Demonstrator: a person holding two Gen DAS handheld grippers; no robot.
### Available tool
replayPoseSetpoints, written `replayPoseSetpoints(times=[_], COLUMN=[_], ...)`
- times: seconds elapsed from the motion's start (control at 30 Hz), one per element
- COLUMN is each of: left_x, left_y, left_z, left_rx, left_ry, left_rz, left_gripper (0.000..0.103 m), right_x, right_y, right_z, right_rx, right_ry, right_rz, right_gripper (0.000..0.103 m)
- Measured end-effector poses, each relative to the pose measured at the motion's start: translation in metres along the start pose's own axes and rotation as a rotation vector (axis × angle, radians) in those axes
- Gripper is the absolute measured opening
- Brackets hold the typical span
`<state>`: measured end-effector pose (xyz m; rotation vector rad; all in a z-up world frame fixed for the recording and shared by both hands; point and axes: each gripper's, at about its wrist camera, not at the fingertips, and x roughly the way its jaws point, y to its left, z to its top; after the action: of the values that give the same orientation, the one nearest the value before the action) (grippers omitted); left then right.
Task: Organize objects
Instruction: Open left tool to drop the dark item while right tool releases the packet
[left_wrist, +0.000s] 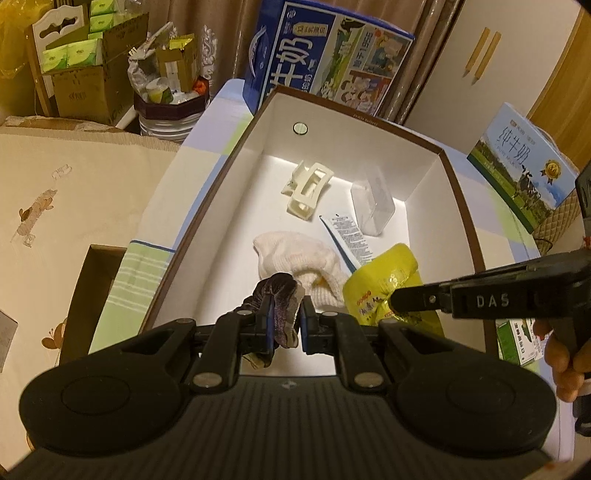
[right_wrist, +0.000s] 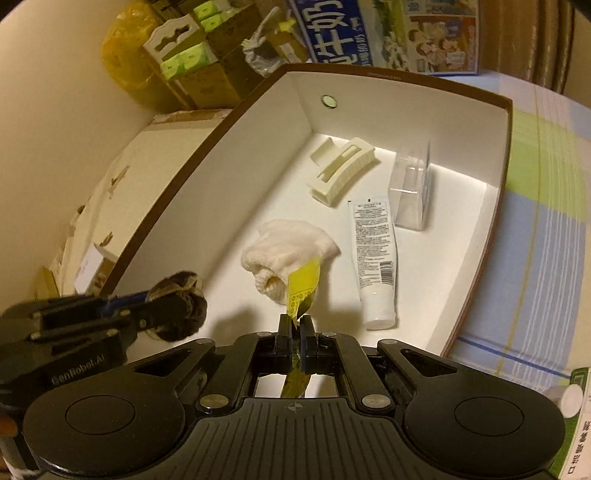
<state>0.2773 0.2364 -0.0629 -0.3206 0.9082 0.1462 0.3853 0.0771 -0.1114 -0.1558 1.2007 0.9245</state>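
A white box with a brown rim (left_wrist: 463, 206) (right_wrist: 508, 147) lies open on the table. Inside lie a cream hair claw (left_wrist: 306, 192) (right_wrist: 341, 170), a clear plastic case (left_wrist: 373, 203) (right_wrist: 412, 192), a white tube (left_wrist: 349, 236) (right_wrist: 375, 258) and a white sock (left_wrist: 295, 258) (right_wrist: 288, 247). My left gripper (left_wrist: 287, 321) (right_wrist: 173, 299) is shut on a dark velvet scrunchie (left_wrist: 279, 295) (right_wrist: 184, 314) above the box's near end. My right gripper (right_wrist: 296, 326) (left_wrist: 397, 301) is shut on a yellow snack packet (left_wrist: 384, 284) (right_wrist: 303, 288), held over the box beside the sock.
A large blue milk carton (left_wrist: 325, 62) (right_wrist: 388, 33) stands behind the box. A smaller milk box (left_wrist: 521, 170) stands at the right. Cardboard boxes with green tissue packs (left_wrist: 85, 59) (right_wrist: 192, 62) and a full bin (left_wrist: 170, 103) are at the back left. A checked cloth (right_wrist: 546, 221) covers the table.
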Motion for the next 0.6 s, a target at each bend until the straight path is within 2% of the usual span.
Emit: replayPoseSetpoints(times=[0.13,0.2,0.3,0.47,0.6], left_x=[0.004,0.006,0.008,0.011,0.015], left_y=[0.001,0.0,-0.001,-0.004,-0.006], left_z=[0.0,0.0,-0.001,0.001,0.001], left_rx=[0.0,0.001,0.004,0.008,0.013], left_ry=[0.013,0.017,0.022,0.031,0.036], left_rz=[-0.008,-0.012,-0.017,-0.024,-0.031], left_gripper=[0.011,0.011,0.011,0.012,0.013], right_x=[-0.007,-0.009,-0.012,-0.02,-0.019], right_y=[0.001,0.0,0.0,0.012,0.013], right_z=[-0.003,-0.003,-0.004,-0.005,-0.007], right_rx=[-0.015,-0.01,-0.016,-0.119,-0.139], right_ry=[-0.009,-0.015,-0.019,-0.058,-0.052], right_rz=[-0.017,-0.012,-0.005,-0.119,-0.127], right_gripper=[0.006,0.019,0.03,0.04,0.041])
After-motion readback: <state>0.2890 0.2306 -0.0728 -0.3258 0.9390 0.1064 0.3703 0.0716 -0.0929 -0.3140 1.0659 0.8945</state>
